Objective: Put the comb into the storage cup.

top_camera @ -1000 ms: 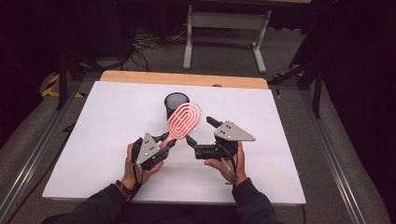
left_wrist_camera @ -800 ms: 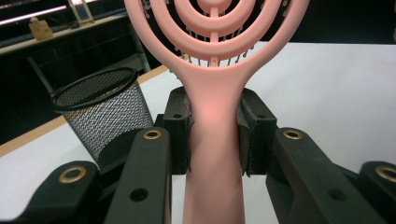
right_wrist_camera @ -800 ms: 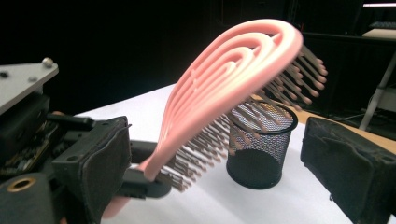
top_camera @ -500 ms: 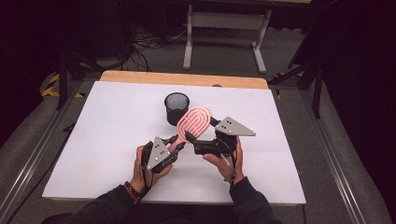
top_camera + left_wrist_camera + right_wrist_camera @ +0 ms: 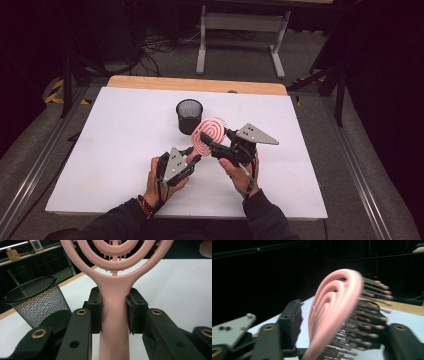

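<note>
A pink hairbrush point(image 5: 212, 132) with looped ribs stands tilted above the white table point(image 5: 115, 130). My left gripper point(image 5: 196, 158) is shut on its handle point(image 5: 114, 315), one pad on each side. My right gripper point(image 5: 206, 140) reaches in from the right, and its jaws have just been closing on the brush head point(image 5: 332, 307). The bristle tips meet one jaw, and the other pad sits close against the head's smooth back. A black mesh cup point(image 5: 189, 116) stands upright just behind the brush and shows at the left of the left gripper view point(image 5: 37, 302).
A wooden strip point(image 5: 195, 84) runs along the table's far edge, with a grey stand point(image 5: 240, 22) on the dark floor beyond. Bare white table lies to the left and right of the hands.
The left gripper has carried the brush rightward and slightly down, nearer the right gripper. The right gripper's jaws, wide before, have closed in around the brush head.
</note>
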Available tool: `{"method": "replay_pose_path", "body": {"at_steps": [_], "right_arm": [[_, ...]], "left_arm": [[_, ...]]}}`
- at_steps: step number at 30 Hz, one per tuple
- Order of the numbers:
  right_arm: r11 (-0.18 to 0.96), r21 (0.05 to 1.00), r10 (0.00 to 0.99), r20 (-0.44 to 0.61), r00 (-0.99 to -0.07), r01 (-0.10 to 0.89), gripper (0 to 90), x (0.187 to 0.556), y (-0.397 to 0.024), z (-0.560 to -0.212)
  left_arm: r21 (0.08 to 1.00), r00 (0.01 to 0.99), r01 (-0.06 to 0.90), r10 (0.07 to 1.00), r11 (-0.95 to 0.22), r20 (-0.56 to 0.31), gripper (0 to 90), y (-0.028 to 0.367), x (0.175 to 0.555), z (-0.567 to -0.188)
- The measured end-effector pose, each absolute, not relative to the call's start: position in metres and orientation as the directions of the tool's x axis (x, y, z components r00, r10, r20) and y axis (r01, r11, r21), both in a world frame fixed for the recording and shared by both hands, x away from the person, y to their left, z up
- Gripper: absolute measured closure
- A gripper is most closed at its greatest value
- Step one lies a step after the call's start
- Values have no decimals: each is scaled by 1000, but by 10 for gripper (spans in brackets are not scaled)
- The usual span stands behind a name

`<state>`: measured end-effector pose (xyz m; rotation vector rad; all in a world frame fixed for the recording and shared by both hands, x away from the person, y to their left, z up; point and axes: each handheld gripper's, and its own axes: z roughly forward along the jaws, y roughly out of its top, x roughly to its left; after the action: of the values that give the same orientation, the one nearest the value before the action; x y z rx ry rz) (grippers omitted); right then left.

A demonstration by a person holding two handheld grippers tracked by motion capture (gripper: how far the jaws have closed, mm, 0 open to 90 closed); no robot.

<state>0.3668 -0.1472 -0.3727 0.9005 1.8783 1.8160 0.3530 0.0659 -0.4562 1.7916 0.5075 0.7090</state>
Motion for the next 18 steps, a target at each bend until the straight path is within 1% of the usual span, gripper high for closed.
{"method": "replay_pose_path", "body": {"at_steps": [1, 2, 3, 11, 18], "right_arm": [[-46, 982, 662, 168, -730, 185, 524, 366, -148, -373], [-46, 982, 662, 168, -730, 185, 524, 366, -148, -373], [-58, 980, 648, 180, -740, 188, 550, 365, -147, -373], [-63, 980, 635, 187, -749, 191, 606, 361, -145, -375], [-54, 984, 627, 166, -761, 169, 618, 355, -141, -373]], "left_arm": [[946, 730, -3, 646, -325, 224, 694, 65, 353, -456], [946, 730, -3, 646, -325, 224, 694, 65, 353, -456], [946, 731, -3, 644, -325, 224, 693, 64, 353, -457], [940, 736, 3, 637, -342, 229, 692, 63, 355, -457], [935, 739, -16, 626, -354, 249, 685, 63, 354, -456]]}}
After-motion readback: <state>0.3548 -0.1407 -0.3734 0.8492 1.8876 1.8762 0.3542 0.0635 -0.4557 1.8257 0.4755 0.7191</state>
